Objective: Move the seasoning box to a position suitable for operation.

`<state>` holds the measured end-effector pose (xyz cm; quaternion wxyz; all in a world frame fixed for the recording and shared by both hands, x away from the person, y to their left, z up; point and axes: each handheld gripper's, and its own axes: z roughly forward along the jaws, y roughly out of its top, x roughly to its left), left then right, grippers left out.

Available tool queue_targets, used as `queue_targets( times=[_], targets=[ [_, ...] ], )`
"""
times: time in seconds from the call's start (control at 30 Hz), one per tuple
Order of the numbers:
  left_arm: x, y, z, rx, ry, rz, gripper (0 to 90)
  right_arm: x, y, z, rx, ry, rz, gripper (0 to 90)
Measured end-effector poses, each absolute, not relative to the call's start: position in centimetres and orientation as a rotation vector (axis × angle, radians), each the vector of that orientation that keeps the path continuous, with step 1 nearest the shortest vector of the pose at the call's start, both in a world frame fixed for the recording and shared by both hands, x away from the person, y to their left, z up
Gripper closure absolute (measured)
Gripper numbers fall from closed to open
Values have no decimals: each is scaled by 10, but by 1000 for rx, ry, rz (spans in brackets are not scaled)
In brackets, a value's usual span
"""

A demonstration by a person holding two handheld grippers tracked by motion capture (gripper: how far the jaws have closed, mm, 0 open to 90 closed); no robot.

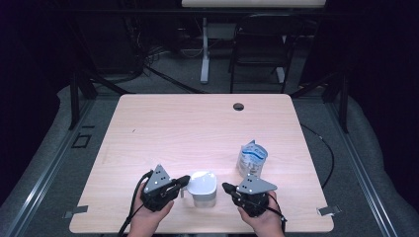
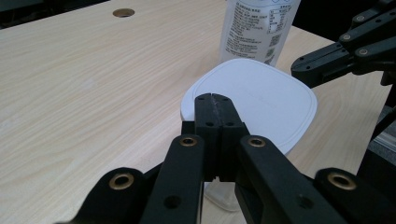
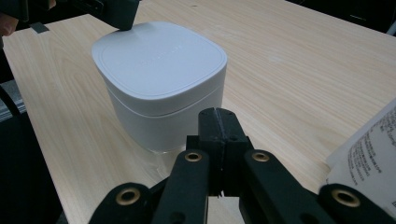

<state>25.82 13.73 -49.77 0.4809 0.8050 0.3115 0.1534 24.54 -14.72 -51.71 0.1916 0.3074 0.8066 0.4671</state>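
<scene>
A white lidded container (image 1: 203, 188) with rounded corners stands near the table's front edge, between my two grippers. My left gripper (image 1: 185, 179) is shut and empty, its tips at the container's left edge, over the lid (image 2: 252, 100) in its own view. My right gripper (image 1: 226, 187) is shut and empty too, a little to the right of the container (image 3: 161, 84) and apart from it. A clear pouch with a printed label (image 1: 251, 159) stands just behind my right gripper (image 3: 218, 114).
The light wooden table (image 1: 197, 128) has a round cable hole (image 1: 238, 106) near its far edge. Beyond the table stand a dark chair (image 1: 259, 44) and a white desk leg (image 1: 204, 49). Tape marks sit at the front corners.
</scene>
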Motion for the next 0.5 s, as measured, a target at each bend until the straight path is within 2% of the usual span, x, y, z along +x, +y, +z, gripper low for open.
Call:
queue_targets(
  times=[0.5],
  targets=[
    [258, 138, -498, 1961, 765, 371, 900, 244, -136, -524, 830, 2317, 1298, 900]
  ],
)
